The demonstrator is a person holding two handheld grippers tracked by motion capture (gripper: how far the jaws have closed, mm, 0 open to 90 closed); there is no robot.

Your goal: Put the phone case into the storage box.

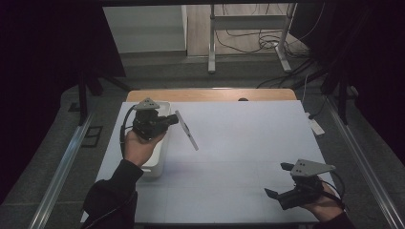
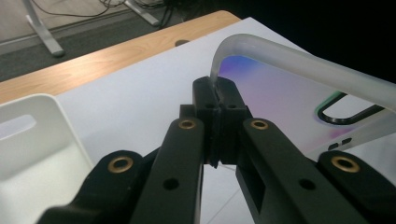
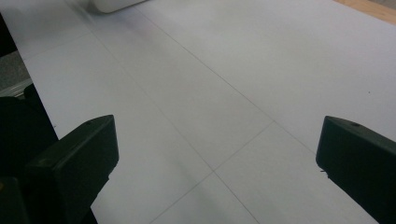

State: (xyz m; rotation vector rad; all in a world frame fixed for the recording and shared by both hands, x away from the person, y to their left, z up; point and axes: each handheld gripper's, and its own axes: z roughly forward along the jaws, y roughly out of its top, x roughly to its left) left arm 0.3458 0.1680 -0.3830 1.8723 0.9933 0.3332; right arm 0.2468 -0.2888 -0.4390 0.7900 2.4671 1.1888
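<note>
Right hand-held gripper (image 1: 279, 180) jaws apart, near edge | left hand-held gripper (image 1: 173, 119) clamps perhaps phone case (image 1: 186, 130) beside white bin (image 1: 155, 164)

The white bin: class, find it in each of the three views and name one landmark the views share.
High view: white bin at the table's left side, beneath the left gripper.
Left gripper view: lower-left corner.
Right gripper view: top edge, left of centre.
Shared landmark: the white table cover.

I count one clear phone case (image 1: 186, 130), pinched in my left claw (image 2: 217, 100) just right of the bin. There is one white bin (image 1: 157, 164), and two claws in all, my right claw (image 1: 280, 180) well right of that bin.
</note>
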